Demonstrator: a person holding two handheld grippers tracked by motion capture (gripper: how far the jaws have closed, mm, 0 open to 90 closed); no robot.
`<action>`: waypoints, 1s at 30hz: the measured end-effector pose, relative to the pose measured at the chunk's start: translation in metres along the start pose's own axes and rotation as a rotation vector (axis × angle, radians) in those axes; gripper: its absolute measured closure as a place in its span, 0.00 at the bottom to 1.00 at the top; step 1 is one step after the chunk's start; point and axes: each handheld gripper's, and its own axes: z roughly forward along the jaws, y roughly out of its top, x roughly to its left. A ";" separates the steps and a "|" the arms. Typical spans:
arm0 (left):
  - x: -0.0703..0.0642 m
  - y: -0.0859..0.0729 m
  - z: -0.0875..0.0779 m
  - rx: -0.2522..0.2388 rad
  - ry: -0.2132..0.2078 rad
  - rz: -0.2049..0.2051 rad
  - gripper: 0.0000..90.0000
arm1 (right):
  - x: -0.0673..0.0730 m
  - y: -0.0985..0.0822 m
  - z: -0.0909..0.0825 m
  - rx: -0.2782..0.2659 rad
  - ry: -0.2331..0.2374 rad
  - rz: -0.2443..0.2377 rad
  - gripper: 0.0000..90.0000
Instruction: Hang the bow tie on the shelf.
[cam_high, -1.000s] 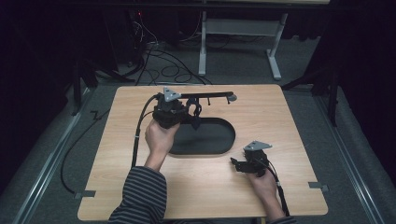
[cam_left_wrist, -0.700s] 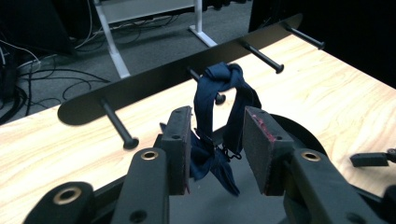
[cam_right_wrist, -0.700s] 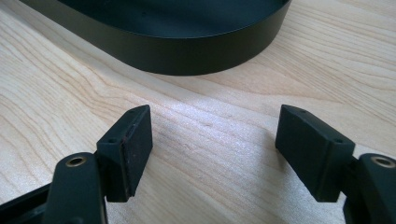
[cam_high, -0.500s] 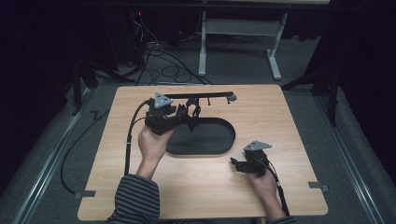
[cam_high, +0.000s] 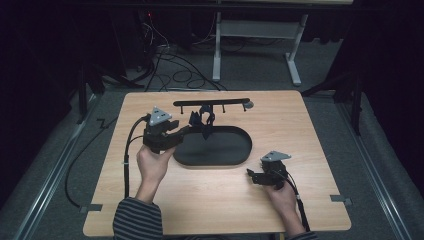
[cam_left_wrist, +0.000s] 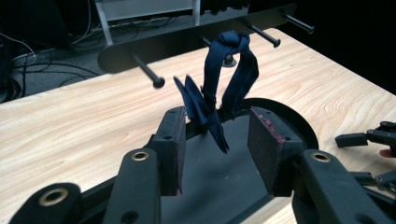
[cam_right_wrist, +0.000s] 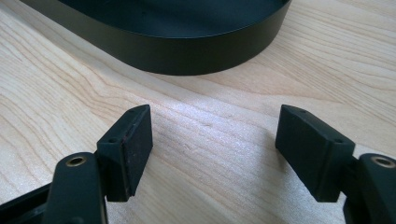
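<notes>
A dark blue cloth strap (cam_high: 202, 120) hangs knotted on a peg of the black rack bar (cam_high: 210, 103) at the table's back, over the far rim of the black oval tray (cam_high: 220, 150). My left gripper (cam_high: 186, 131) points at it from the left, open and a little short of it. In the left gripper view, the strap (cam_left_wrist: 229, 70) dangles from a peg of the rack (cam_left_wrist: 187, 39), its tail just beyond my left gripper (cam_left_wrist: 217, 122). My right gripper (cam_high: 251, 176) rests open on the table near the tray's front right. In the right gripper view, my right gripper (cam_right_wrist: 215, 133) holds nothing.
The wooden table (cam_high: 310, 135) has bare room left and right of the tray. The tray's wall (cam_right_wrist: 187, 51) lies just ahead of the right jaws. Several bare pegs (cam_left_wrist: 156, 81) stick out of the rack. Cables and a desk frame (cam_high: 295, 50) stand on the floor behind.
My left gripper has drawn back from the rack, leftward and toward the person, with the strap left hanging on its peg. The right gripper has not moved.
</notes>
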 end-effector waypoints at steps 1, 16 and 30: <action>0.000 0.000 0.000 0.000 0.000 0.000 0.63 | 0.000 0.000 0.000 0.000 0.000 0.000 0.32; 0.008 -0.023 -0.022 -0.006 0.008 -0.036 0.62 | 0.000 0.000 0.000 0.000 -0.001 0.001 0.32; 0.014 -0.044 -0.041 -0.026 -0.007 -0.061 0.61 | 0.000 0.000 0.000 0.000 -0.001 0.001 0.32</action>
